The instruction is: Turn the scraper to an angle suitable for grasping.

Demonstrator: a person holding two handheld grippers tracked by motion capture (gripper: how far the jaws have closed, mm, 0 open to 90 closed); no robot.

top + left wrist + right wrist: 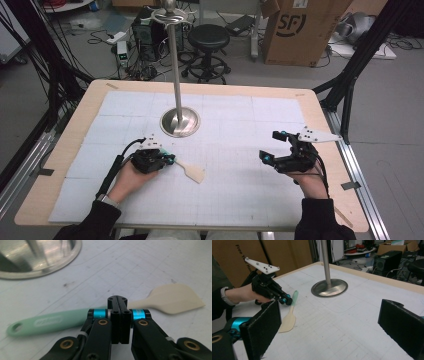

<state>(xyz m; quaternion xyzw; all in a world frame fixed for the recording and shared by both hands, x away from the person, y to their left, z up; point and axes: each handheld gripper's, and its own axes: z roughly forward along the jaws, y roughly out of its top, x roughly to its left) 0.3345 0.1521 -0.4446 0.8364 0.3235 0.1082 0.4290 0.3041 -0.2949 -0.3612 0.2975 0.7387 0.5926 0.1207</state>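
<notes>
A spatula (194,172) with a mint-green handle (47,322) and a cream blade (288,322) lies flat on the white gridded mat, in front of the metal stand. My left gripper (170,160) is shut, its jaws pressed flat together with no gap, and the tips (117,300) sit right at the spatula's neck where green meets cream. I cannot tell whether they touch it. The left gripper (288,301) also shows from the right gripper view, tip down against the handle. My right gripper (270,145) is open and empty over bare mat to the right, its jaws (329,322) wide apart.
A metal pole on a round base (180,121) stands at the mat's centre back, just beyond the spatula (37,260) (329,287). The white mat (235,195) covers a wooden table (327,150). A stool, cardboard box and cables stand on the floor behind.
</notes>
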